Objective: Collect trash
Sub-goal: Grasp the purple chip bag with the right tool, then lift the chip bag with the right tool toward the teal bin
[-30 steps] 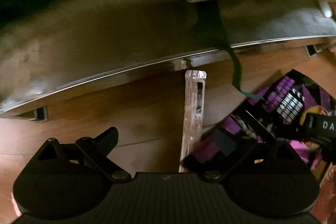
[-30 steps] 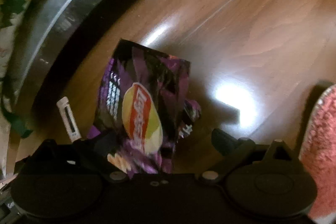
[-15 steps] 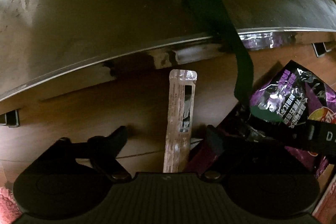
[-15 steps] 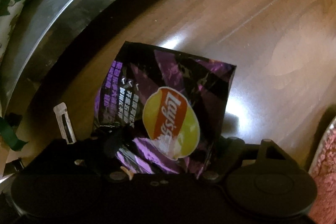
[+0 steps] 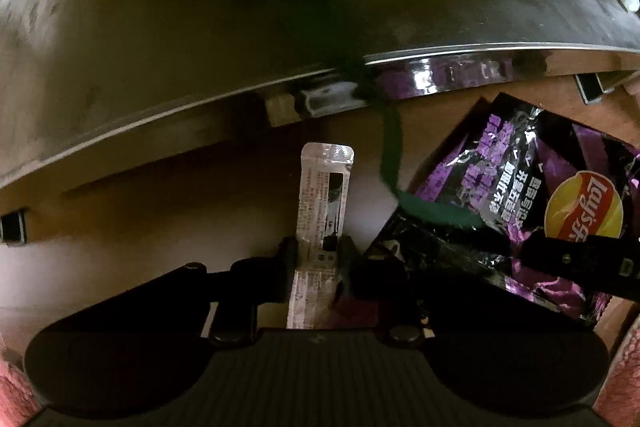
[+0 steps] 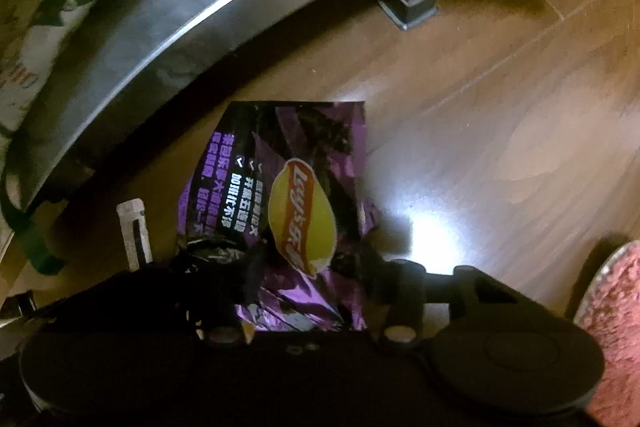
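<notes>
Pickup of 2 pieces of floor trash, 1 per gripper, was at the grasping step.

Left gripper (image 5: 314,259) had just been closing and its jaws pinched the narrow clear sachet wrapper (image 5: 323,199), which lay on the wooden floor (image 6: 500,131) just in front of the grey metal bench edge (image 5: 240,99). Right gripper (image 6: 316,267) had also just been closing, its jaws squeezing the crumpled lower end of the purple Lay's chip bag (image 6: 296,179), just beside the sachet. Next, both probably needed a straight lift, keeping clear of the dangling green strap (image 5: 394,147) that lay across the bag.
</notes>
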{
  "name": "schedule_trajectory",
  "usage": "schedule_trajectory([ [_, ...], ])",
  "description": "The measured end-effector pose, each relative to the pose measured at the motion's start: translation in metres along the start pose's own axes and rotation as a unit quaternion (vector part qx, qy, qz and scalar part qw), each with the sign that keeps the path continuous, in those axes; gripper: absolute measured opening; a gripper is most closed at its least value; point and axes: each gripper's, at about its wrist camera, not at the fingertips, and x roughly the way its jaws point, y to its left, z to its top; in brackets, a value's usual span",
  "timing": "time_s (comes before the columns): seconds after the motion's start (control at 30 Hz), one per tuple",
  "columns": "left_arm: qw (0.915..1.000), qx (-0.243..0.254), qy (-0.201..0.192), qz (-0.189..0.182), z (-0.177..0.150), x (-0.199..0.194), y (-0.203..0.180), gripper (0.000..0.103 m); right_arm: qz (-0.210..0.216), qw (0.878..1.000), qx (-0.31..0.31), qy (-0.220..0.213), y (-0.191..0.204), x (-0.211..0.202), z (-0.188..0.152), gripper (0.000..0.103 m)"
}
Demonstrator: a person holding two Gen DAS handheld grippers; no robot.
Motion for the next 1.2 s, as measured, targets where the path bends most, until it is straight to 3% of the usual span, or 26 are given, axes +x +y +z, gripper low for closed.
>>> schedule_trajectory([
  [0.2,0.9998,-0.005,0.018,0.005,-0.014,-0.002,0.023,0.021,0.005,0.998,-0.058,0.0,0.006,-0.016,0.005,0.037],
  [0.37,0.9996,-0.005,0.027,0.012,-0.025,-0.013,0.03,0.021,0.0,0.989,-0.146,0.023,0.01,-0.028,0.009,0.034],
  [0.67,0.9982,-0.044,0.041,-0.008,-0.049,-0.084,0.05,0.019,0.004,0.972,-0.233,0.044,0.01,-0.082,-0.012,0.031],
  [0.93,0.9971,-0.073,-0.004,-0.02,-0.06,-0.174,0.054,0.017,0.036,0.956,-0.293,0.004,0.028,-0.178,-0.035,0.03],
  [1.2,0.9925,-0.077,-0.092,-0.024,-0.076,-0.292,0.045,0.017,0.062,0.95,-0.298,-0.073,0.032,-0.281,-0.058,0.03],
])
